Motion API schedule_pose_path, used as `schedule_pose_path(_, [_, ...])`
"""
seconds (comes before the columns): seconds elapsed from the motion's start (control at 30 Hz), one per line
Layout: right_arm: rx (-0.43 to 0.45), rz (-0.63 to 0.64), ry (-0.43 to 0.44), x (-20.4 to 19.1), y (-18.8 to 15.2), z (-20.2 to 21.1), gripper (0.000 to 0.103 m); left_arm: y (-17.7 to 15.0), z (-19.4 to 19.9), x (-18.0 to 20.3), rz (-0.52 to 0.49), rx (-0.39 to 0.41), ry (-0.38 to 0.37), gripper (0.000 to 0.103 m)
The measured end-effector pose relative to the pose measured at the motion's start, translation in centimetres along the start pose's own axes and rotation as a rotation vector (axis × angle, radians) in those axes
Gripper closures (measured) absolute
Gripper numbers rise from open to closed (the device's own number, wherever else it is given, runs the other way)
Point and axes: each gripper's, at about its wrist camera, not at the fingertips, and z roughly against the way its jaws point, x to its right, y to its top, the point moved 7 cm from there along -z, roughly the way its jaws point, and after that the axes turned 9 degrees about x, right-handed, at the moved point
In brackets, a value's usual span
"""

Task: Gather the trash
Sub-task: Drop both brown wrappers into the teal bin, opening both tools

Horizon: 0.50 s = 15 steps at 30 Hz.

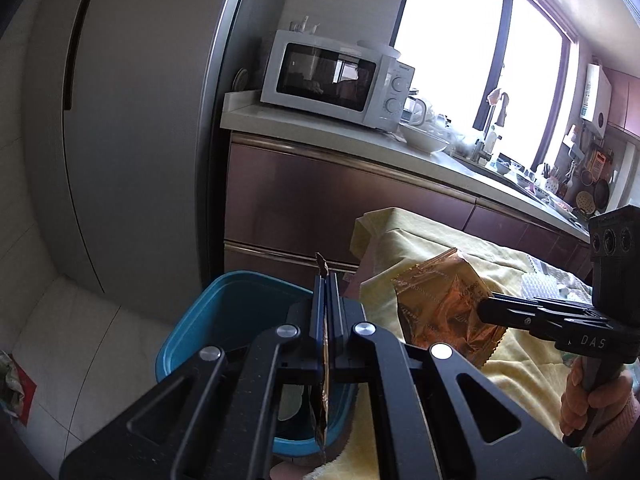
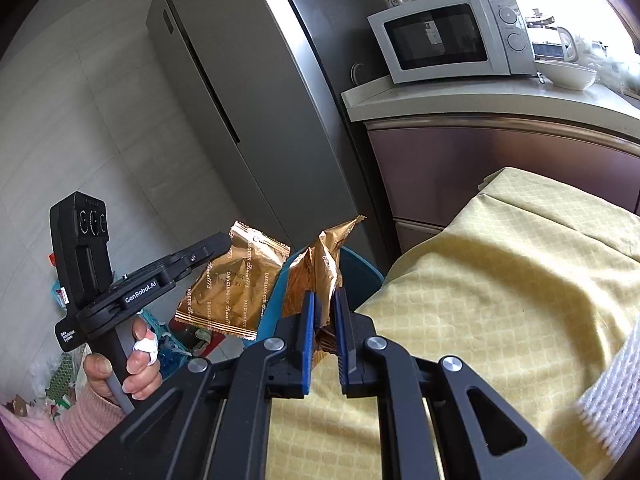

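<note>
In the left wrist view the left gripper [image 1: 327, 280] fills the lower centre, its jaws pressed together on a flat gold wrapper [image 1: 323, 400] seen edge-on, whose torn tip sticks up past the fingertips. Just behind and below it sits a blue bin [image 1: 224, 312], lower centre of the frame, beside a table covered in a yellow cloth [image 1: 420, 236]. At the right of that view the right gripper [image 1: 486, 308] reaches in from the right edge, a hand [image 1: 592, 404] around its handle, and pinches a crumpled gold wrapper [image 1: 444, 300] over the cloth.

In the right wrist view the right gripper [image 2: 324, 300] stands at lower centre, its blue pads [image 2: 308, 328] nearly together and pinching the crumpled gold wrapper [image 2: 316, 268], which rises above the bin's rim [image 2: 360, 264]. To the left, the left gripper [image 2: 224, 246] holds the flat gold wrapper [image 2: 232, 284] by its upper corner; a hand [image 2: 128, 364] in a pink sleeve [image 2: 52, 432] grips its handle. A white foam net [image 2: 616, 388] lies on the cloth at the lower right.

Farther back stand a grey refrigerator [image 1: 140, 120], a counter [image 1: 320, 128] with a white microwave [image 1: 336, 76], a white bowl [image 1: 424, 140], and a bright window [image 1: 480, 48] at the upper right.
</note>
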Motion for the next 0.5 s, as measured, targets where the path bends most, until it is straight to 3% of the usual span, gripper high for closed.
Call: schedule_pose_path(0.5, [-0.143,-0.007,-0.021,-0.8,-1.3,-7.4,0.094,-2.5,-4.3,-2.4,0.002,-0.075,0.072,0.101])
